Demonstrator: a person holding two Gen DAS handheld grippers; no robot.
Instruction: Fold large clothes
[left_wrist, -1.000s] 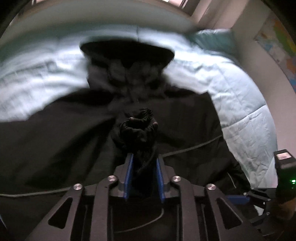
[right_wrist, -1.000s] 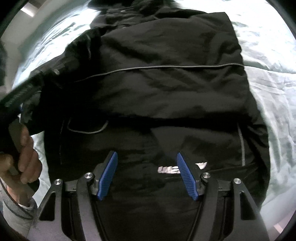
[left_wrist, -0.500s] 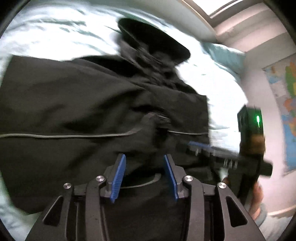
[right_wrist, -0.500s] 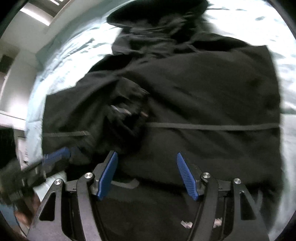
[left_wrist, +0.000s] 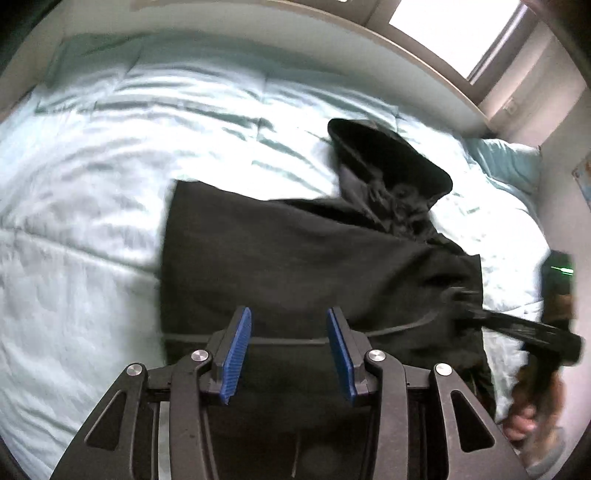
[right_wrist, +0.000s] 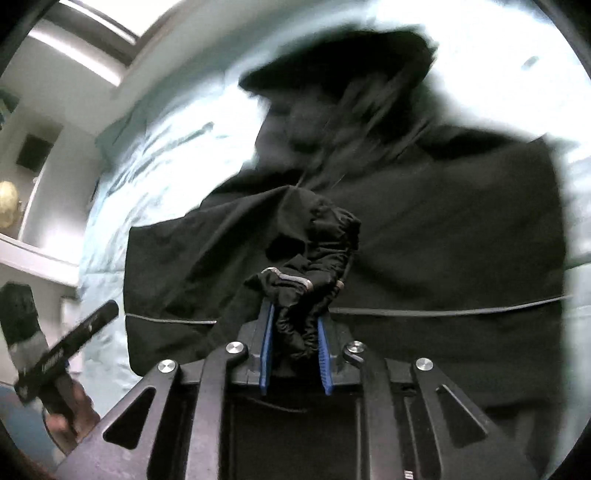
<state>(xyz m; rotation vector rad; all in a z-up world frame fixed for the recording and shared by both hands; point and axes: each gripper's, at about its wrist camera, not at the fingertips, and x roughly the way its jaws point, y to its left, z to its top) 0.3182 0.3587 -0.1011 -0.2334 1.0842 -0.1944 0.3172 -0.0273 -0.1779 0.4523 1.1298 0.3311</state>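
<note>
Black hooded jacket (left_wrist: 295, 258): spread across the pale blue quilt (left_wrist: 92, 221) of the bed, filling the centre and right of the left wrist view, hood (left_wrist: 388, 158) toward the upper right near a pillow (left_wrist: 509, 162). Left gripper (left_wrist: 288, 349): jaws apart over the jacket's lower panel, nothing between them. Right gripper (right_wrist: 293, 350): jaws have just closed and now pinch a bunched elastic sleeve cuff (right_wrist: 314, 266) at frame centre; the hood above is blurred, probably lying flat.
</note>
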